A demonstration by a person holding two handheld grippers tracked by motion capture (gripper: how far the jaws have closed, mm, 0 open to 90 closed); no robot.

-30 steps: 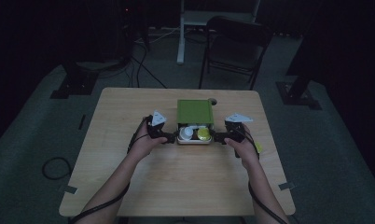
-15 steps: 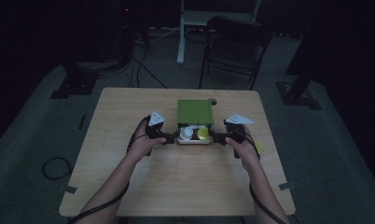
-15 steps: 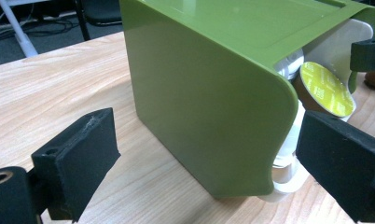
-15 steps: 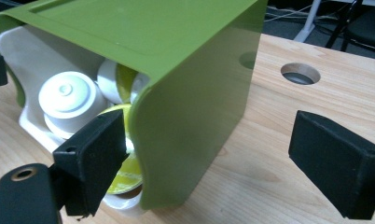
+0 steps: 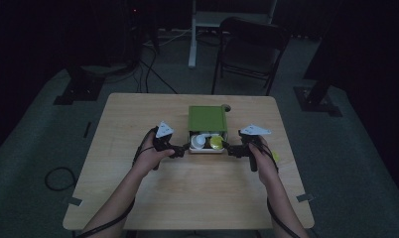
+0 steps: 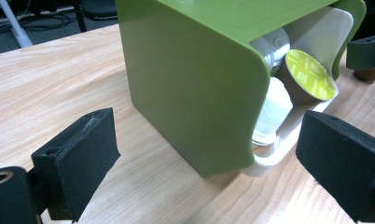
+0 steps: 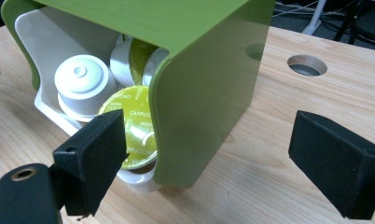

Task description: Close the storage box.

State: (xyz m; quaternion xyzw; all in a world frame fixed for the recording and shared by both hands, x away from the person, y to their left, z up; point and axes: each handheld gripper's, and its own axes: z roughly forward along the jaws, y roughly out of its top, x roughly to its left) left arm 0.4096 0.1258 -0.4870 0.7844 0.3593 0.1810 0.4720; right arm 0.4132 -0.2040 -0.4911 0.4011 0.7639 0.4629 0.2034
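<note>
A green box stands near the middle of the wooden table, with a white drawer pulled out of its near end. Inside lie a white capsule and a capsule with a yellow-green lid. My left gripper is open at the drawer's left corner, and my right gripper is open at its right corner. In the left gripper view the box wall sits between the spread jaws of the left gripper. The right gripper straddles the box's corner, one jaw in front of the cappuccino capsule.
A round cable hole is in the tabletop just behind the box. A small yellow scrap lies by the right hand. A dark chair and a white desk leg stand beyond the table's far edge.
</note>
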